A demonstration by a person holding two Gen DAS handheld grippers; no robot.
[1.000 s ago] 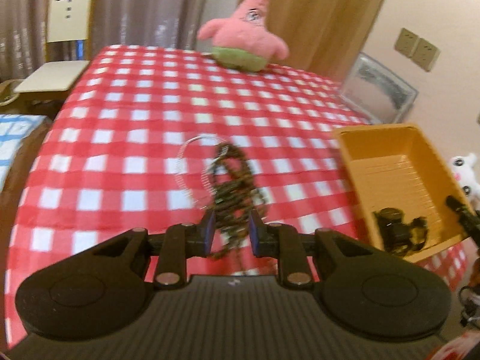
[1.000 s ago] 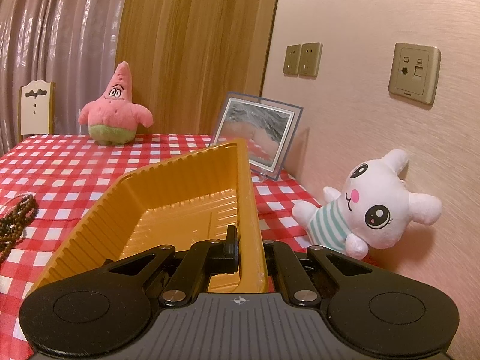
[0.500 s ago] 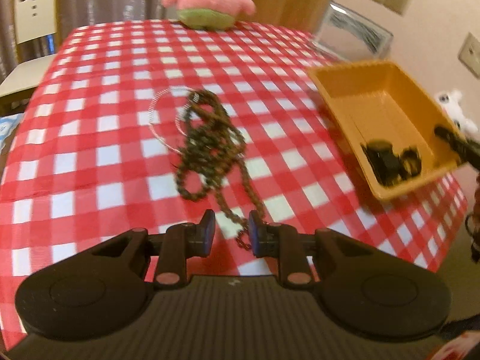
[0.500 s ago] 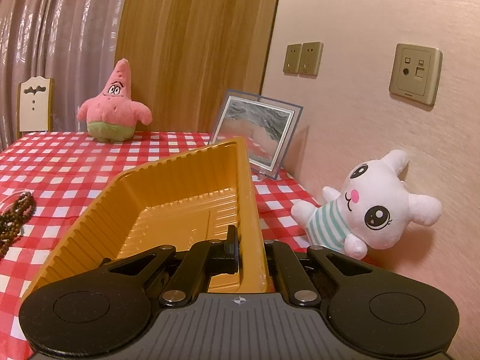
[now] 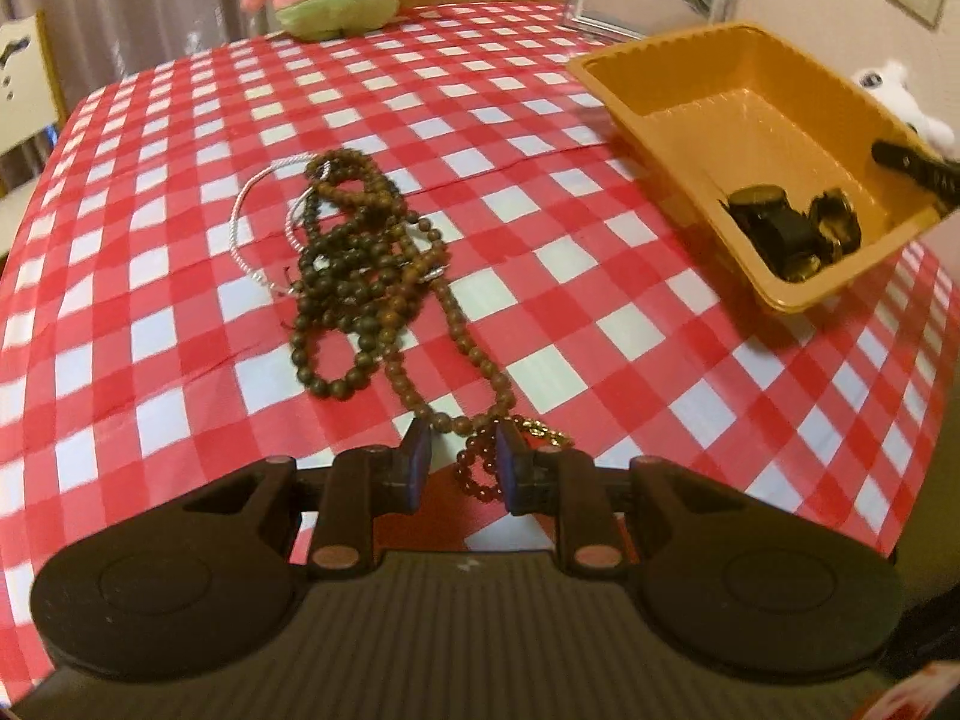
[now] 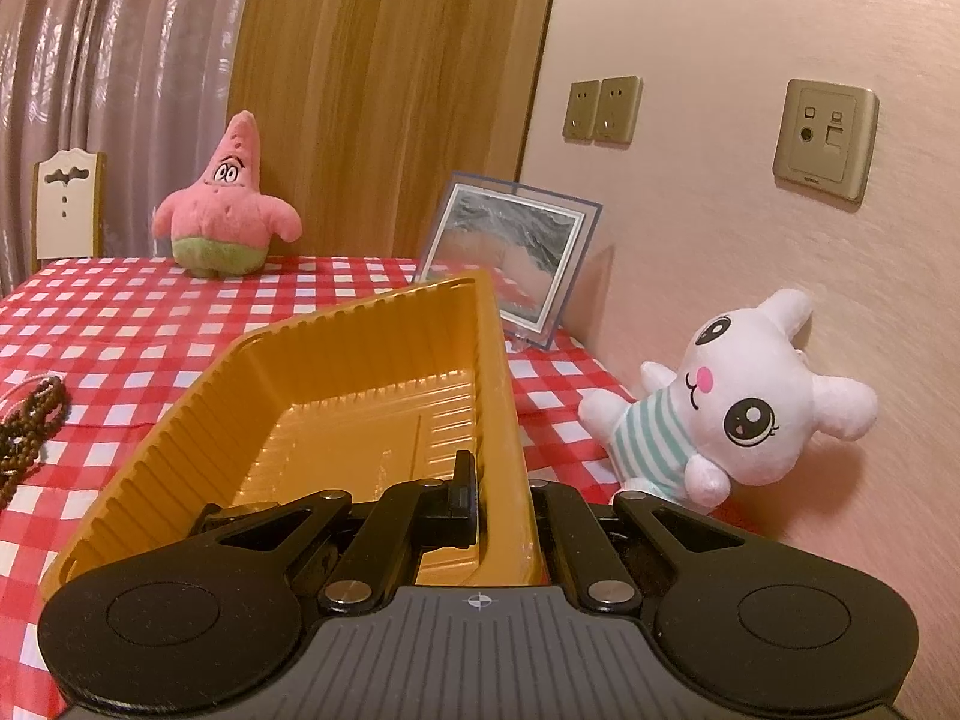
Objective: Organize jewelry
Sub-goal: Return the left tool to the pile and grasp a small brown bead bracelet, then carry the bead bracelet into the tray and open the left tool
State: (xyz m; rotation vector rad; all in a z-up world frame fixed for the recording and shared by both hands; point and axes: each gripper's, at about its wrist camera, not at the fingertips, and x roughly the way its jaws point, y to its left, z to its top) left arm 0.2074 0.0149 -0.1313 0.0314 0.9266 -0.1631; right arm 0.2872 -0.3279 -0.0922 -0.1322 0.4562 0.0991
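Red-checked tablecloth (image 5: 180, 324), left wrist view: left gripper (image 5: 461, 461), jaws apart, straddles the tail of limp, tangled wooden bead necklaces (image 5: 366, 276); best pinched by one strand. Right wrist view: right gripper (image 6: 503, 495) clamps the light orange tray (image 6: 360, 360) wall.

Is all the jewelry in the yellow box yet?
Not yet. A few dark pieces already lie in the box, whose wall the right gripper pinches. The left gripper is open around the bead string's end. The beads and silver chain remain on the table.
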